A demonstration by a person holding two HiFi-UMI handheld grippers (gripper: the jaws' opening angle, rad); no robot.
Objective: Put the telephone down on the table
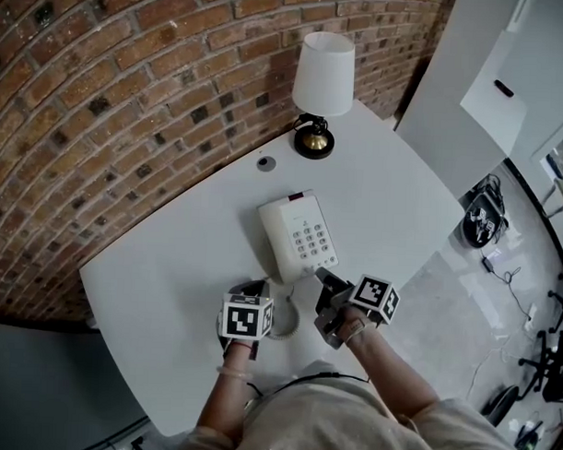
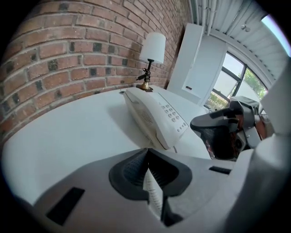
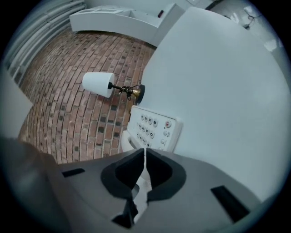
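Observation:
A white telephone (image 1: pixel 298 237) with a keypad lies flat on the white table (image 1: pixel 160 271), its handset on the cradle. Both grippers sit just in front of its near edge and hold nothing. My left gripper (image 1: pixel 252 290) is shut, a little left of the phone's near corner; in the left gripper view its jaws (image 2: pixel 148 154) meet short of the telephone (image 2: pixel 157 116). My right gripper (image 1: pixel 325 279) is shut too, close by the phone's near right corner. In the right gripper view the jaws (image 3: pixel 145 154) meet just before the keypad (image 3: pixel 152 127).
A table lamp (image 1: pixel 321 82) with a white shade stands at the table's far end, a small round grommet (image 1: pixel 266 163) to its left. A brick wall (image 1: pixel 102 93) runs along the table's left. The table's right edge drops to a floor with bags and cables (image 1: pixel 484 222). A thin cord (image 1: pixel 285 323) curls beside the left gripper.

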